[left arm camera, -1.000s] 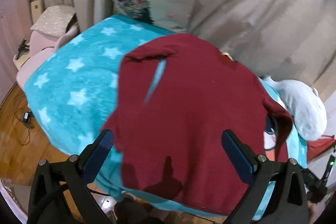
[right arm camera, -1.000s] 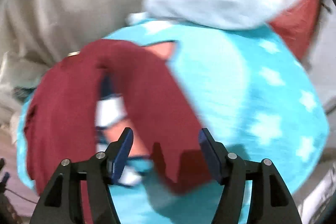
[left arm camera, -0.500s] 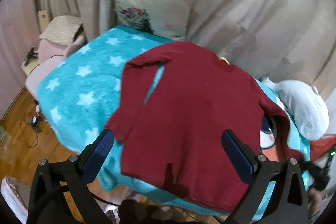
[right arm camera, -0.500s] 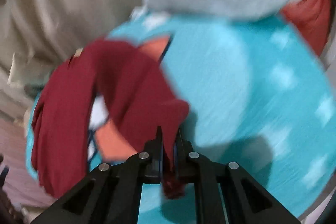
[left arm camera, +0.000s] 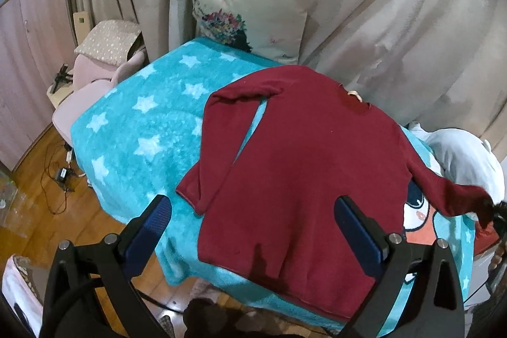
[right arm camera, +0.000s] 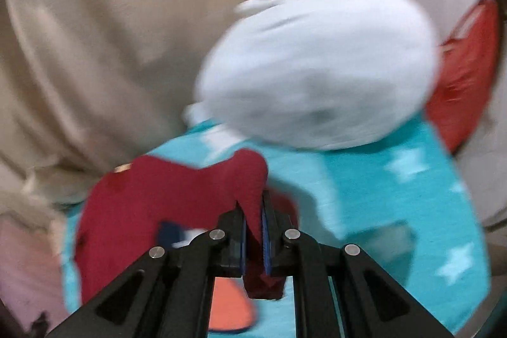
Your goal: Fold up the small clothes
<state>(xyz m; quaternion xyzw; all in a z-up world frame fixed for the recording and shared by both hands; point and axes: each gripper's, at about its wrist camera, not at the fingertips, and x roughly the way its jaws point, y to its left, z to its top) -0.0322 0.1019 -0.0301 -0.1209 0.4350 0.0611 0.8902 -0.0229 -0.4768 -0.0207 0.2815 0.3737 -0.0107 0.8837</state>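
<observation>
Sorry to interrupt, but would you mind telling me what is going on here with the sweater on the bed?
A person is folding a dark red sweater that lies spread on a turquoise star blanket. The right hand-held gripper is shut on the end of one sleeve and holds it stretched out to the side, off the body of the sweater. The left hand-held gripper hovers open above the hem, touching nothing. The other sleeve lies flat alongside the body. No fold is made yet.

- A dark red long-sleeved sweater [left arm camera: 304,179] is spread flat in the centre of the frame.
- One sleeve is folded alongside; the other is stretched toward the right edge.
</observation>
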